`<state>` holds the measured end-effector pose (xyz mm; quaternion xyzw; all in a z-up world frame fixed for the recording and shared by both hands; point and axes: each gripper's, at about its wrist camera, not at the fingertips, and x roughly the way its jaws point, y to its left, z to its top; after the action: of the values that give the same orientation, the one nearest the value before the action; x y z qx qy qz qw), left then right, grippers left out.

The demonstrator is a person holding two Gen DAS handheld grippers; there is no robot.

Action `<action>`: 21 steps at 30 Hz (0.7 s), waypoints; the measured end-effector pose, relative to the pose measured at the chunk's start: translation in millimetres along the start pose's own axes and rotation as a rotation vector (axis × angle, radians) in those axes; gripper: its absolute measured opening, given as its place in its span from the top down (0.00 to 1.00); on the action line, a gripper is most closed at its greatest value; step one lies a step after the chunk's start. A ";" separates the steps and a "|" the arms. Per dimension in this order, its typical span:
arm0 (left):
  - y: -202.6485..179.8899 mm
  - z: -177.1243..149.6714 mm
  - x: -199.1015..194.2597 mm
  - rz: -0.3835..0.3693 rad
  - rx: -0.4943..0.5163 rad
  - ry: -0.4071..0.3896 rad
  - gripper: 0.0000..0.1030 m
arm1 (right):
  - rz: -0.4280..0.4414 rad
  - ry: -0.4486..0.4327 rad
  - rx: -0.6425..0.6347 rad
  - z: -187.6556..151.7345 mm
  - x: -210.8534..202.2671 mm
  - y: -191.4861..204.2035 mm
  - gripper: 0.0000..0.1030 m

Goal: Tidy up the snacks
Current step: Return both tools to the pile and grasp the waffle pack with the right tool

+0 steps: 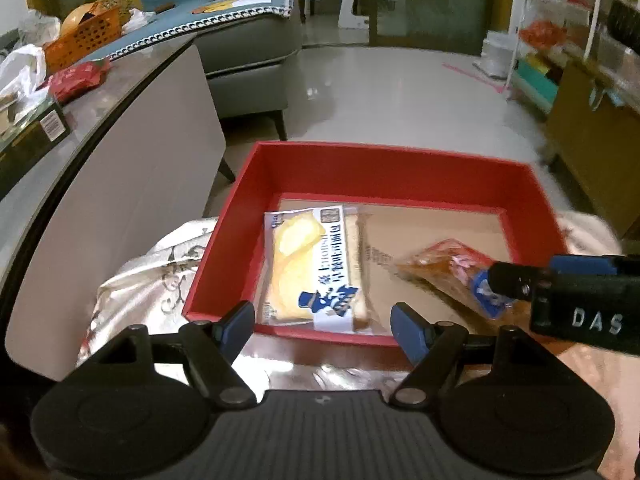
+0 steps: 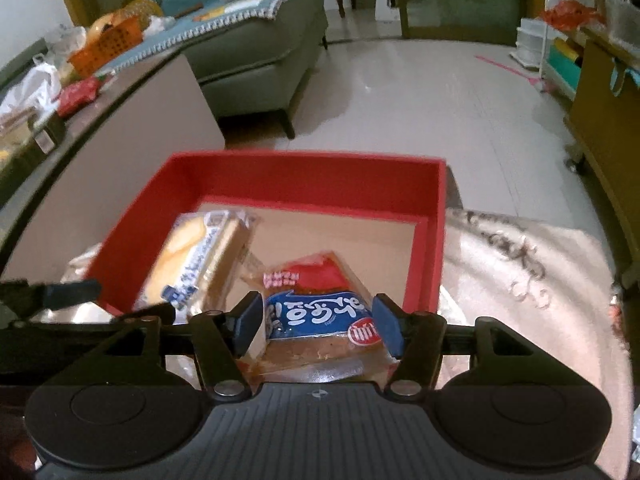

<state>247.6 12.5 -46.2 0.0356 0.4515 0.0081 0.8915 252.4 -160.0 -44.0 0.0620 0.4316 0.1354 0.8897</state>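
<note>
A red box (image 1: 384, 152) (image 2: 304, 160) stands open on a pale patterned cloth (image 2: 520, 280). Inside it, on the left, lies a yellow cake packet (image 1: 312, 272) (image 2: 192, 260) with a blue-and-white label. To its right lies a red-and-blue snack packet (image 1: 448, 268) (image 2: 320, 312), tilted against the near wall. My left gripper (image 1: 322, 320) is open over the box's near rim, with nothing between its fingers. My right gripper (image 2: 316, 322) is open with the red-and-blue packet between its pads; the packet rests in the box. It enters the left wrist view from the right.
A grey table (image 1: 132, 200) curves along the left, carrying a red packet (image 1: 76, 80), an orange basket (image 1: 84, 40), plastic bags and a dark carton (image 1: 32, 132). Behind it is a grey sofa (image 1: 248, 40). Pale floor lies beyond the box; shelves and a wooden cabinet (image 1: 592, 148) are at right.
</note>
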 end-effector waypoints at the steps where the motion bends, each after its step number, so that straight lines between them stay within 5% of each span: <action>1: 0.8 -1.1 -5.9 -0.005 -0.007 -0.009 0.33 | 0.001 -0.014 0.001 0.7 -6.7 0.8 0.30; 12: 22.3 -38.4 -65.0 -0.033 -0.040 -0.064 0.27 | 0.032 -0.048 0.039 -29.8 -63.7 13.1 0.25; 21: 64.2 -80.0 -81.6 -0.083 -0.168 0.021 0.27 | 0.080 -0.039 0.010 -61.9 -99.1 32.6 0.22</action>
<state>135.9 77.2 -23.3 -0.0583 0.4597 0.0095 0.8861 139.1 -158.5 -0.5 0.0863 0.4120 0.1677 0.8915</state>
